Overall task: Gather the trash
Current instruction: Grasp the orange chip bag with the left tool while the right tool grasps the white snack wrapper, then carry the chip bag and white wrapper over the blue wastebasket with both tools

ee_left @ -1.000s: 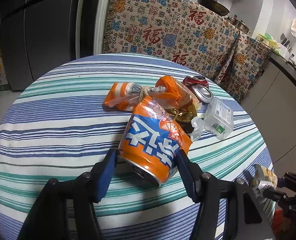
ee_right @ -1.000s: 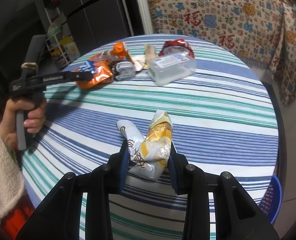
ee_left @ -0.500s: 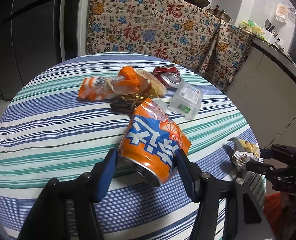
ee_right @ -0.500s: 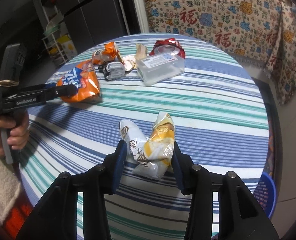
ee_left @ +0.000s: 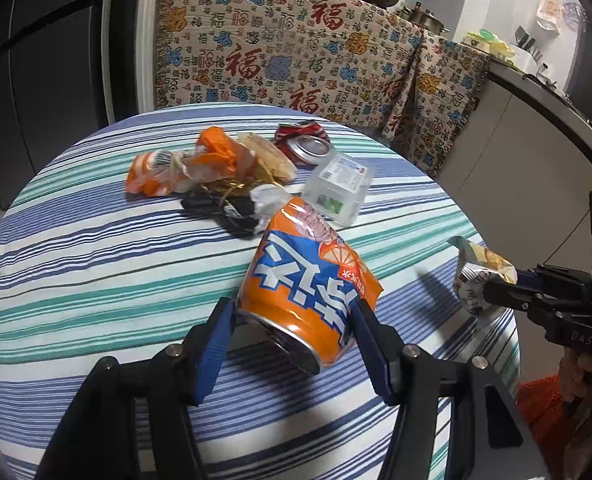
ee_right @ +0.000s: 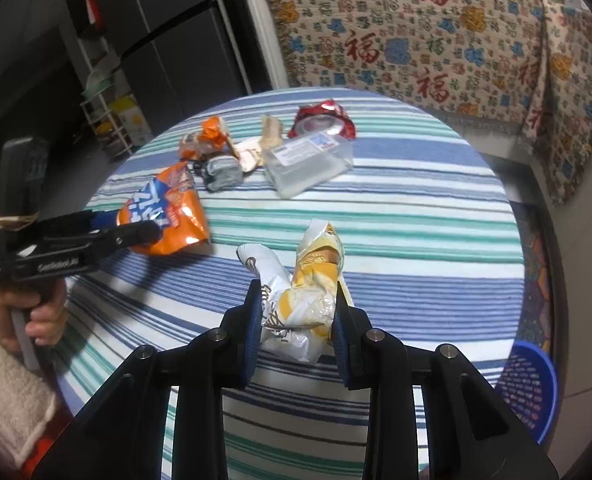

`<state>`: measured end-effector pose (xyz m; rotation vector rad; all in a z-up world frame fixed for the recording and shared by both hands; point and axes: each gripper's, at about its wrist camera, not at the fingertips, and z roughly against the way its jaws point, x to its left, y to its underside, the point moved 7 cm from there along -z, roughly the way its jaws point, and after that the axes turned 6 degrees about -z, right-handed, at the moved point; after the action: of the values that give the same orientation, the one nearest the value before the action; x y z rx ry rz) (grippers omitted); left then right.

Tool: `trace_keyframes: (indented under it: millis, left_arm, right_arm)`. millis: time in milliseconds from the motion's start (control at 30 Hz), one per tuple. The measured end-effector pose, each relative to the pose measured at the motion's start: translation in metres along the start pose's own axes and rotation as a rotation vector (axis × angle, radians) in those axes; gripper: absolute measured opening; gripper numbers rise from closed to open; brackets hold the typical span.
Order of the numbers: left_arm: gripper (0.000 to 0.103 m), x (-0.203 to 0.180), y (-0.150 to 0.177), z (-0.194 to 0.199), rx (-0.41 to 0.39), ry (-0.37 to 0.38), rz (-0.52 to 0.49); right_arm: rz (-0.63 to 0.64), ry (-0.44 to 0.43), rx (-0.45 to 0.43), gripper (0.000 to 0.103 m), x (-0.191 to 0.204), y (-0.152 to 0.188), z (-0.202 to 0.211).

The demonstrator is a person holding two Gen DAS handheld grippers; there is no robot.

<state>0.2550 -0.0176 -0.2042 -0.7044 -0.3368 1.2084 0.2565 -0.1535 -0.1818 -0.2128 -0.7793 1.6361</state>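
Note:
My left gripper [ee_left: 292,324] is shut on a crushed orange soda can [ee_left: 304,280] and holds it above the striped round table [ee_left: 76,272]. The can also shows in the right wrist view [ee_right: 164,216]. My right gripper [ee_right: 298,312] is shut on a crumpled white and yellow wrapper [ee_right: 300,296], held above the table's near right side; it also shows in the left wrist view [ee_left: 480,276]. More trash lies at the table's far side: an orange wrapper [ee_left: 184,164], a crushed red can [ee_left: 304,144] and a clear plastic box [ee_left: 338,188].
A blue mesh basket [ee_right: 530,392] stands on the floor right of the table. A patterned cloth [ee_left: 296,52] covers furniture behind the table. A dark fridge [ee_left: 36,60] stands at the left, a counter [ee_left: 536,128] at the right.
Both grippers have pulled back from the trash pile toward the table's near edge with their items still held. The pile looks farther away in both views.

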Motion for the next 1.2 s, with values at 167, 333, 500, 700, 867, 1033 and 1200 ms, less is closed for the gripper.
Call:
trace_keyframes:
  millis: [167,333,500,700,867,1033,1200]
  left_arm:
    - [0.061,-0.022,0.001,0.002,-0.004,-0.015,-0.037]
    - [0.061,-0.035,0.002,0.007,-0.006,-0.016,-0.035]
    - [0.061,-0.050,0.006,0.015,-0.013,-0.009,-0.022]
    - [0.061,-0.070,0.011,0.021,-0.009,0.004,-0.040]
    - [0.061,-0.091,0.012,0.019,0.007,0.025,-0.042]
    - [0.061,-0.131,0.002,0.022,-0.008,0.069,-0.086]
    - [0.061,-0.184,-0.010,0.010,0.001,0.139,-0.139]
  right_arm:
    - [-0.048,-0.018,-0.016,0.031,-0.008,0.000,0.007]
    - [-0.079,-0.009,-0.033,0.031,-0.017,0.002,0.017]
    - [-0.102,0.006,-0.044,0.031,-0.026,0.006,0.026]
    - [-0.128,-0.012,-0.068,0.031,-0.030,0.009,0.040]
    - [-0.162,-0.019,-0.082,0.031,-0.040,0.010,0.052]
    - [-0.216,0.020,-0.107,0.031,-0.073,0.013,0.080]
    - [-0.295,0.100,-0.119,0.031,-0.128,0.020,0.111]
